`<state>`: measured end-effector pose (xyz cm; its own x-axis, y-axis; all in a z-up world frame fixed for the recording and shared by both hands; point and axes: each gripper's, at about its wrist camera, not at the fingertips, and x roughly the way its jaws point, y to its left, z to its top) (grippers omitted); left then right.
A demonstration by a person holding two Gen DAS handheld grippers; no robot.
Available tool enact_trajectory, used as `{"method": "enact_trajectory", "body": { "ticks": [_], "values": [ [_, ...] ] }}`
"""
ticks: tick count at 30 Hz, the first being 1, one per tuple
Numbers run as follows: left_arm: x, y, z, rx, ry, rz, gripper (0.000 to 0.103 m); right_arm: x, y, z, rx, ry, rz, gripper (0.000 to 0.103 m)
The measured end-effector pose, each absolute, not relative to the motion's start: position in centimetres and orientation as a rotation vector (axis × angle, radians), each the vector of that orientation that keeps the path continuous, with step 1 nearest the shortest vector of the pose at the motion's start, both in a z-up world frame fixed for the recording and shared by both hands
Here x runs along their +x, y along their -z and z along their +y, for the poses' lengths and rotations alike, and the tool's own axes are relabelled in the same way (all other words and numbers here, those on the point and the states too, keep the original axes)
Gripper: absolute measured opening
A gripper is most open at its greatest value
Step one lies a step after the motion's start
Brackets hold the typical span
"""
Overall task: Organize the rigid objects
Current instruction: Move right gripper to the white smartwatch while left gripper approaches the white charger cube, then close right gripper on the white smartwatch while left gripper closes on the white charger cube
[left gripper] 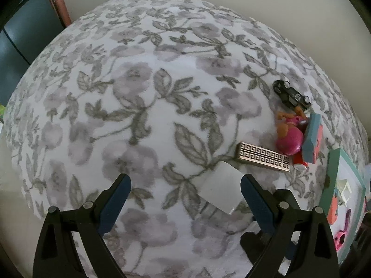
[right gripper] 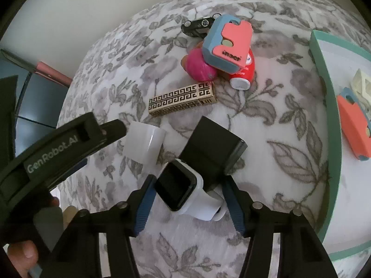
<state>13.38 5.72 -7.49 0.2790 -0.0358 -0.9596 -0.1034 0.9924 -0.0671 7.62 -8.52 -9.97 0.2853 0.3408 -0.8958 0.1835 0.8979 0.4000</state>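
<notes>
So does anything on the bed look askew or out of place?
Yes. The blue-and-coral block sits tilted, propped on the pink toy and the red bottle, not flat. The black toy car behind them lies upside down, wheels up.

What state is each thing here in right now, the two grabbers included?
Left gripper: open, nothing between its fingers.
Right gripper: around the smartwatch, pads at its sides.
Smartwatch: screen dark, lying on the cloth.
White cup: tipped on its side.
Black box: lying flat.
Patterned gold box: lying flat.
Blue and coral block: tilted, propped on toys.
Black toy car: upside down.
Tray: holds several items.
</notes>
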Motion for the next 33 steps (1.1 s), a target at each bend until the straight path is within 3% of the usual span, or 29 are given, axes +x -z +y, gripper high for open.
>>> {"method": "enact_trajectory", "body": {
  "ticks": [16, 21, 28, 33],
  "values": [
    [13.4, 9.1, 3.5, -0.081, -0.007, 1.331, 0.095, 6.0, 9.1, -11.2, 0.450, -0.087, 1.358, 0.061],
    [13.6, 9.8, 2.5, -0.067, 0.007, 1.343, 0.082, 5.9, 8.7, -12.2, 0.466, -0.077, 1.350, 0.061],
    [13.4, 10.3, 1.1, -0.042, 0.036, 1.353, 0.053, 5.8, 8.4, -13.3, 0.493, -0.059, 1.348, 0.061],
    [13.4, 10.2, 1.1, -0.078, 0.045, 1.351, 0.052, 5.7, 8.1, -14.0, 0.512, -0.056, 1.340, 0.061]
  ]
}}
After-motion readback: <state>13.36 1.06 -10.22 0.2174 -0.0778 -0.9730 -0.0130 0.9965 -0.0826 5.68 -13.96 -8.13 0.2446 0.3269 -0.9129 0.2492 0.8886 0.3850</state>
